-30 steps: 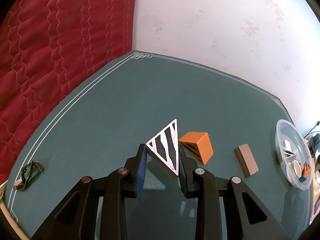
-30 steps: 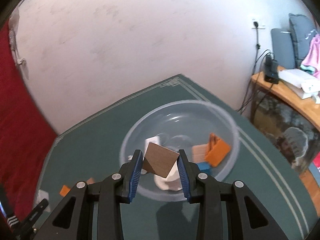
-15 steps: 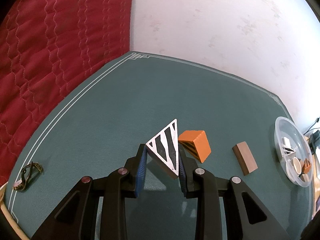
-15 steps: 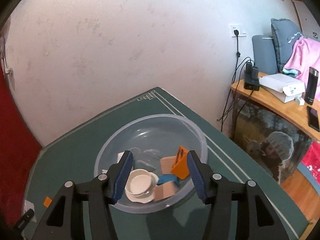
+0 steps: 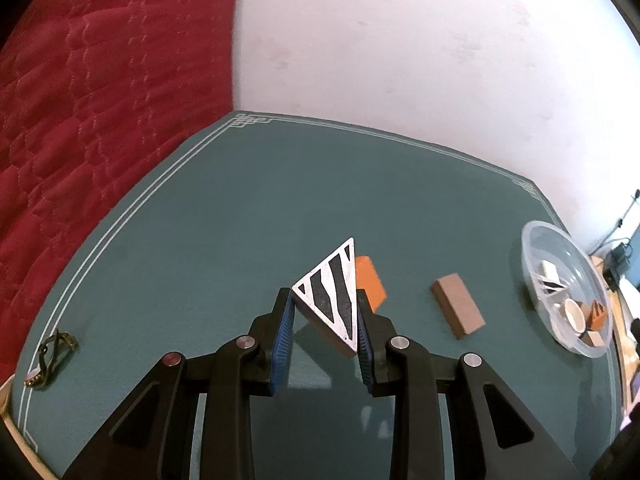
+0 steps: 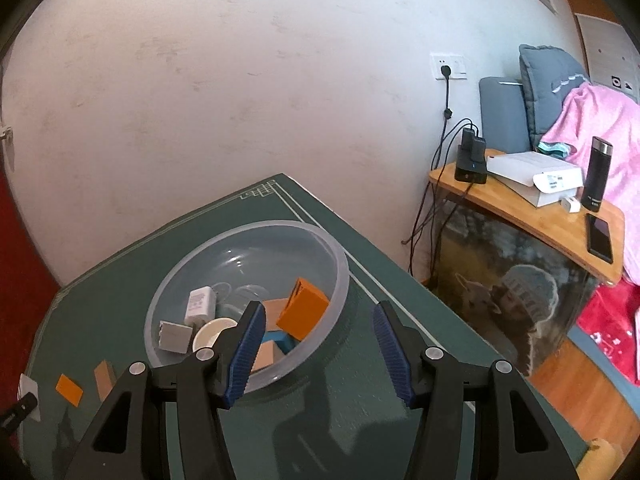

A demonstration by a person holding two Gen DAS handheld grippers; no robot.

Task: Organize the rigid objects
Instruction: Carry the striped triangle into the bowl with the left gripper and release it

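My left gripper (image 5: 324,300) is shut on a white triangular block with black stripes (image 5: 334,292), held just above the green table (image 5: 224,248). Behind it lies an orange block (image 5: 370,280), and a brown block (image 5: 458,310) lies to the right. A clear plastic bowl (image 5: 536,240) stands at the far right. In the right wrist view my right gripper (image 6: 318,312) stands open over the near rim of that bowl (image 6: 336,256), with nothing between its fingers. Inside are an orange wedge (image 6: 304,312), a brown block (image 6: 264,354), a white cup (image 6: 212,330), a white adapter (image 6: 200,304) and a grey block (image 6: 174,336).
A metal clip (image 5: 48,358) lies near the table's left edge, beside a red quilt (image 5: 100,100). Past the table's right edge stands a wooden side table (image 6: 520,204) with a charger, a white box, a dark bottle (image 6: 598,176) and a phone. A white wall lies behind.
My right gripper has opened and the brown block it held now lies in the bowl. The gripper has drawn back and swung right. The left gripper still holds the striped triangle.
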